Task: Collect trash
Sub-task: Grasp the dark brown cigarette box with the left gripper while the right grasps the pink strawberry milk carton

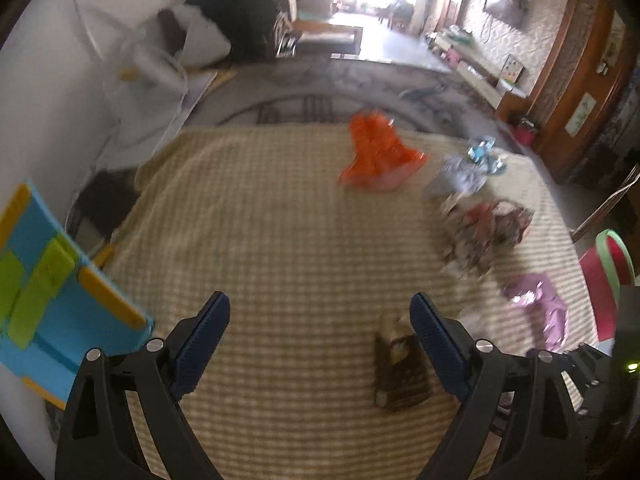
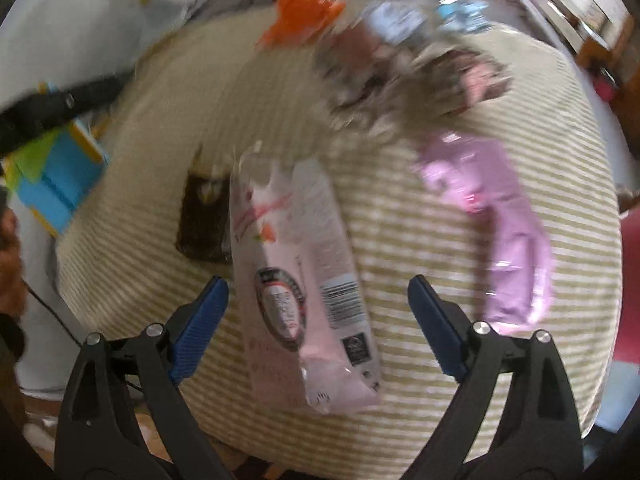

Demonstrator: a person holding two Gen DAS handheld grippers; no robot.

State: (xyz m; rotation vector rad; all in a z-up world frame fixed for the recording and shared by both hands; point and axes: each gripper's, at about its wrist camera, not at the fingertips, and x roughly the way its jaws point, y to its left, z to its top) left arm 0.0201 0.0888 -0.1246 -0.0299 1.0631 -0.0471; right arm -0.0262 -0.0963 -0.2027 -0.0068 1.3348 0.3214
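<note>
Wrappers lie scattered on a beige checked cloth. My left gripper hangs open above it, nothing between its fingers. A dark brown wrapper lies just inside the right finger. Farther off are an orange wrapper, silver and blue wrappers, a crumpled brown pile and a purple wrapper. My right gripper is open over a pale pink wrapper, which lies flat between the fingers, untouched. The dark brown wrapper is to its left, the purple wrapper to its right.
A blue, green and yellow plastic piece stands at the cloth's left edge. A red container with a green rim sits off the right edge. A white wall runs along the left; a sofa with dark clothes is behind.
</note>
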